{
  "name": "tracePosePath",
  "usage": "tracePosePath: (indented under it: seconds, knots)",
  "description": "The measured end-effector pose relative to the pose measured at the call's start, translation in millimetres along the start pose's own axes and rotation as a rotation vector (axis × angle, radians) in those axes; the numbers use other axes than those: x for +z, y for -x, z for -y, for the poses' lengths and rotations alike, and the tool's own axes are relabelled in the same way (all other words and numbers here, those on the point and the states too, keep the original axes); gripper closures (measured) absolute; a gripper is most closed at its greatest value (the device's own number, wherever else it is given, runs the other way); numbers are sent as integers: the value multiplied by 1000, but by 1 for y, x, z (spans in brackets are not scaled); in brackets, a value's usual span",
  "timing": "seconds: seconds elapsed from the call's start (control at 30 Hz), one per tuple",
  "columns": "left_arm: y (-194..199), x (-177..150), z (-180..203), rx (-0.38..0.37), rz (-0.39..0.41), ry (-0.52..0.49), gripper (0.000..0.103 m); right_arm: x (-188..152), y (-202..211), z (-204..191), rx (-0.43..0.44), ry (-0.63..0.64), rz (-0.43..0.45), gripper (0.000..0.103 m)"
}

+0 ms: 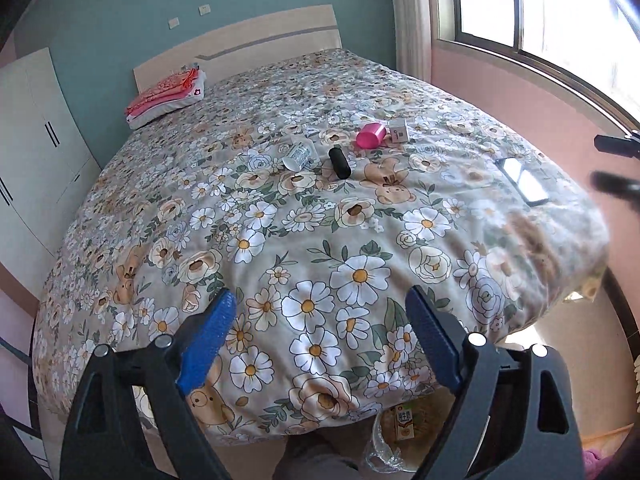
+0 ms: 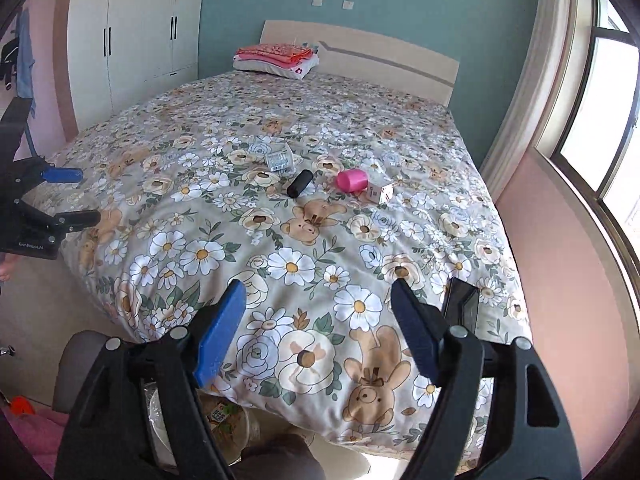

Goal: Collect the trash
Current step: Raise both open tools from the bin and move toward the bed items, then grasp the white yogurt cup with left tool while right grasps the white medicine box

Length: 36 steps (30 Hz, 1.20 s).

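Both my grippers, left gripper (image 1: pixel 320 320) and right gripper (image 2: pixel 318 312), stand apart with nothing between the blue pads. On the floral quilted bed (image 1: pixel 280 240), at about twelve o'clock from my left gripper, lie the crumpled clear plastic cup (image 1: pixel 299 155), the black cylinder (image 1: pixel 340 162), the pink plastic cup (image 1: pixel 371 135) and the small white carton (image 1: pixel 399 131). The dark phone (image 1: pixel 522 180) at two o'clock is no trash; I might grab it by mistake. The soft quilt could bunch into my pads, and the cylinder could roll away.

Floral bear-print quilt (image 1: pixel 304 216) — pink cup (image 1: pixel 371 135), black cylinder (image 1: pixel 340 163) — against a teal wall (image 1: pixel 120 20).
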<state>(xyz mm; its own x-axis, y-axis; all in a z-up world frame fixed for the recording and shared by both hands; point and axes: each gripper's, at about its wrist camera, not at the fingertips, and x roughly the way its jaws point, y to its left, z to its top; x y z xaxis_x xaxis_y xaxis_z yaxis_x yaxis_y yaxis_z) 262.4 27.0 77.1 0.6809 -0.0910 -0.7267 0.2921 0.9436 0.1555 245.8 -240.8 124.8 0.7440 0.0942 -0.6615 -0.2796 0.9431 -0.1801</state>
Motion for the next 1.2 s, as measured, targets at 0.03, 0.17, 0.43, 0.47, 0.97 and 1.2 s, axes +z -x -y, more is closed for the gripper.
tracePosePath:
  seconds: [0.03, 0.17, 0.43, 0.47, 0.97, 1.2]
  knots:
    - [-5, 9, -3, 8, 4, -8, 14, 10, -5, 9, 3, 6, 12, 26]
    - [-34, 44, -16, -5, -18, -26, 14, 48, -31, 46, 42, 9, 39, 21]
    - [-126, 99, -27, -23, -107, -130, 13, 96, -125, 94, 46, 154, -7, 20]
    - [-140, 105, -29, -35, -120, -130, 13, 98, -142, 99, 42, 173, -24, 20]
    - [-357, 162, -66, -64, -224, -121, 13, 109, -398, 152, 121, 179, -256, 20]
    - [-427, 183, -82, -102, -238, -75, 13, 121, -475, 156, 159, 198, -287, 20]
